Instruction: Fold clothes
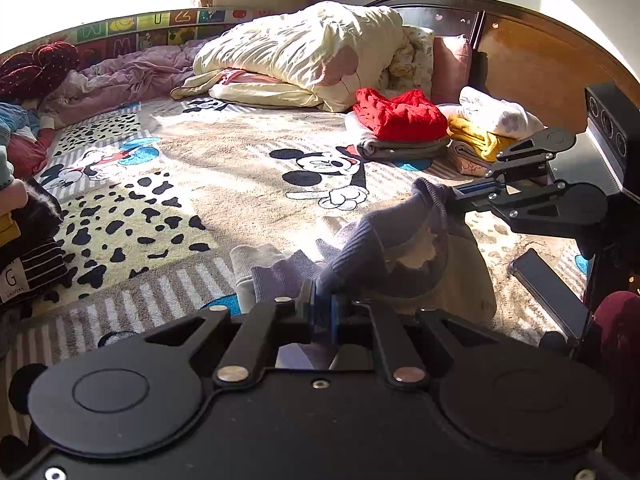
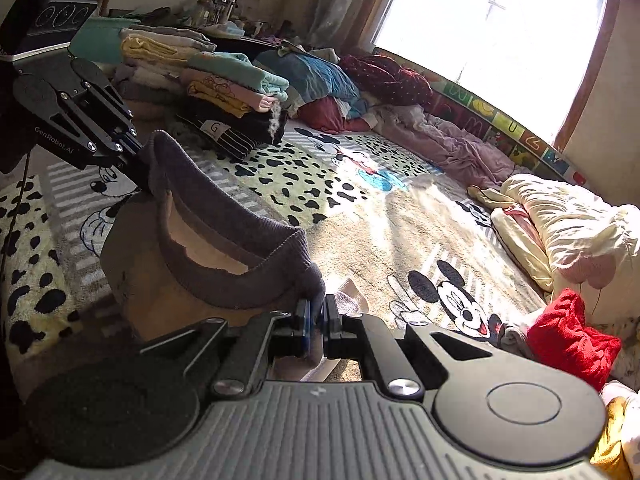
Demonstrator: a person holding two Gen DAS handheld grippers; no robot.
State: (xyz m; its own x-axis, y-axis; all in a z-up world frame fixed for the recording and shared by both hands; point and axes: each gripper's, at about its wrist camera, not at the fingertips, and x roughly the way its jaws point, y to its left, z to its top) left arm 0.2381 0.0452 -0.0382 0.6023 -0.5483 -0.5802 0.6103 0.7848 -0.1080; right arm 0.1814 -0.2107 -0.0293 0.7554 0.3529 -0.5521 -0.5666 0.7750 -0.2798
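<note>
Above the bed [image 1: 224, 152], your left claw [image 1: 323, 307] and right claw [image 2: 316, 316] each clenched the sweater [image 2: 160, 280] collar; you needed even tension toward twelve o'clock.

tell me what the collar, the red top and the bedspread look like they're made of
Collar: grey ribbed knit, likely cotton or wool blend; fine parallel ribs show, matte. It is held by the left gripper and right gripper.
Red top: chunky textured knit, bumpy surface, matte; fibre unclear.
Bedspread: short fuzzy pile, probably printed fleece or plush; soft nap catches the sunlight.
</note>
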